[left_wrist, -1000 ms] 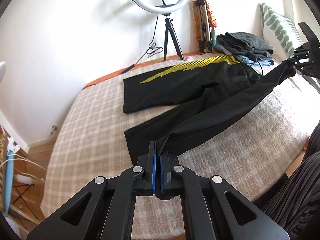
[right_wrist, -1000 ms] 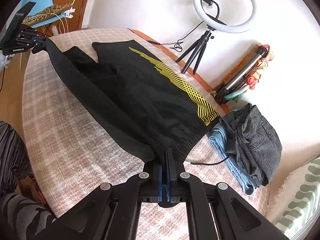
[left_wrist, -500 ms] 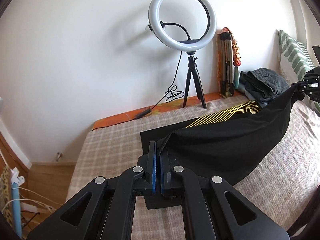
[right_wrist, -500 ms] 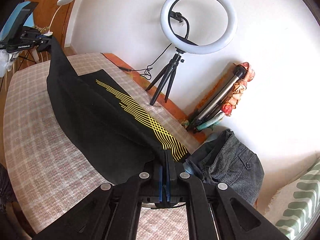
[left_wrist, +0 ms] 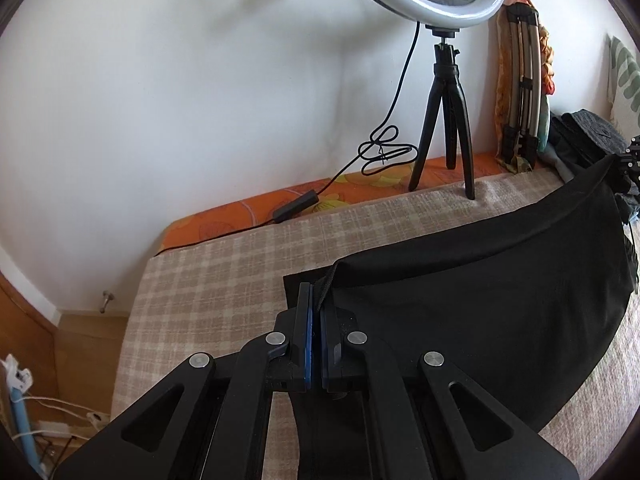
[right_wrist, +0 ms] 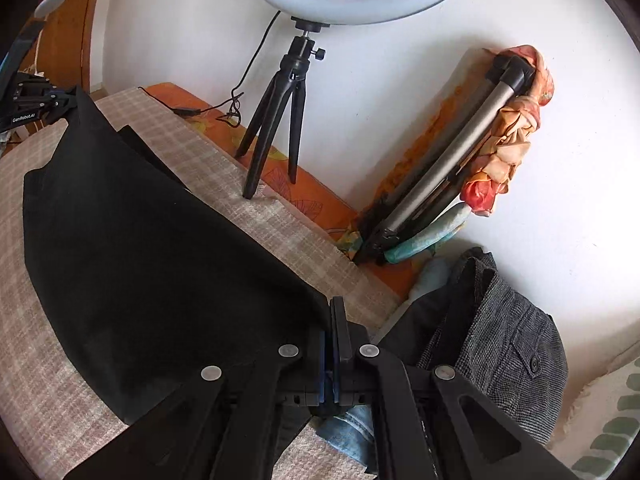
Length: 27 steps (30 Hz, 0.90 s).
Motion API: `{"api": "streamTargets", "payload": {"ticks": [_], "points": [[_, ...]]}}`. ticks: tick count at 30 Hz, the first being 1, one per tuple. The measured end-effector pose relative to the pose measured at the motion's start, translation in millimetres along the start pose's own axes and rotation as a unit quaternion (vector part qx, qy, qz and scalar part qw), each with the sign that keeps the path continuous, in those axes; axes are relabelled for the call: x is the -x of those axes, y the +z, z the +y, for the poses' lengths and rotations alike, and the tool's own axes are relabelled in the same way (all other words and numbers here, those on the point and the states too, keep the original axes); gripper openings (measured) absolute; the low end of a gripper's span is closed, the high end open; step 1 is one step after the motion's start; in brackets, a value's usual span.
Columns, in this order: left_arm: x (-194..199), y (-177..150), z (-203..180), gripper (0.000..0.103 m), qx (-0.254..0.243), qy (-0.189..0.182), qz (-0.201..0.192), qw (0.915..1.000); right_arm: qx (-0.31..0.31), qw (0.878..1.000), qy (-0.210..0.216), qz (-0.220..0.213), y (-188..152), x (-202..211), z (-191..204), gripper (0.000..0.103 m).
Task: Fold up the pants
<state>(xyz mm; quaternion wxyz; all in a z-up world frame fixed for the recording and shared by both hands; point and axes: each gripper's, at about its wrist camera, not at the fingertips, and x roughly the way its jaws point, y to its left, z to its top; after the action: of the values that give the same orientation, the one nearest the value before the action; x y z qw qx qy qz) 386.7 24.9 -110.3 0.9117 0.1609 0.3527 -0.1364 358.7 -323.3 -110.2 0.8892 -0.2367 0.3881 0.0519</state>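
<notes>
Black pants [left_wrist: 480, 312] hang stretched between my two grippers over the checked bedspread [left_wrist: 224, 248]. My left gripper [left_wrist: 314, 300] is shut on the hem end of a leg. My right gripper [right_wrist: 333, 320] is shut on the waist end of the pants [right_wrist: 152, 264]. The held leg now covers the other leg, whose black corner [left_wrist: 292, 284] peeks out on the bed beneath. The yellow stripe pattern is hidden. The right gripper shows at the far right edge of the left wrist view [left_wrist: 630, 160], and the left gripper at the far left of the right wrist view [right_wrist: 36, 100].
A ring light on a black tripod [left_wrist: 448, 112] stands at the bed's far edge by the wall, with its cable [left_wrist: 384, 152] trailing left. A folded tripod wrapped in orange cloth [right_wrist: 460, 160] leans on the wall. A pile of grey and denim clothes [right_wrist: 504, 340] lies at right.
Both grippers carried the held leg away from me, toward the wall, and over the other leg. The yellow stripes went out of sight. The ring light and wall are much closer.
</notes>
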Motion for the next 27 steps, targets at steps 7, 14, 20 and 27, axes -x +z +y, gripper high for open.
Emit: {"api": "streamTargets", "payload": {"ticks": [7, 14, 20, 27], "points": [[-65, -2, -11, 0.002, -0.024, 0.007, 0.062, 0.9978, -0.006, 0.998, 0.010, 0.060, -3, -74, -3, 0.000], [-95, -7, -14, 0.002, -0.027, 0.005, 0.095, 0.9951, -0.010, 0.995, 0.030, 0.092, -7, -109, -1, 0.000], [-101, 0, -4, 0.015, 0.004, 0.009, 0.111, 0.9938, -0.046, 0.990, 0.054, 0.124, -4, -120, -11, 0.029], [-87, 4, 38, 0.049, 0.070, 0.048, 0.100, 0.9914, -0.125, 0.985, 0.049, 0.106, -8, -103, -53, 0.046]]}}
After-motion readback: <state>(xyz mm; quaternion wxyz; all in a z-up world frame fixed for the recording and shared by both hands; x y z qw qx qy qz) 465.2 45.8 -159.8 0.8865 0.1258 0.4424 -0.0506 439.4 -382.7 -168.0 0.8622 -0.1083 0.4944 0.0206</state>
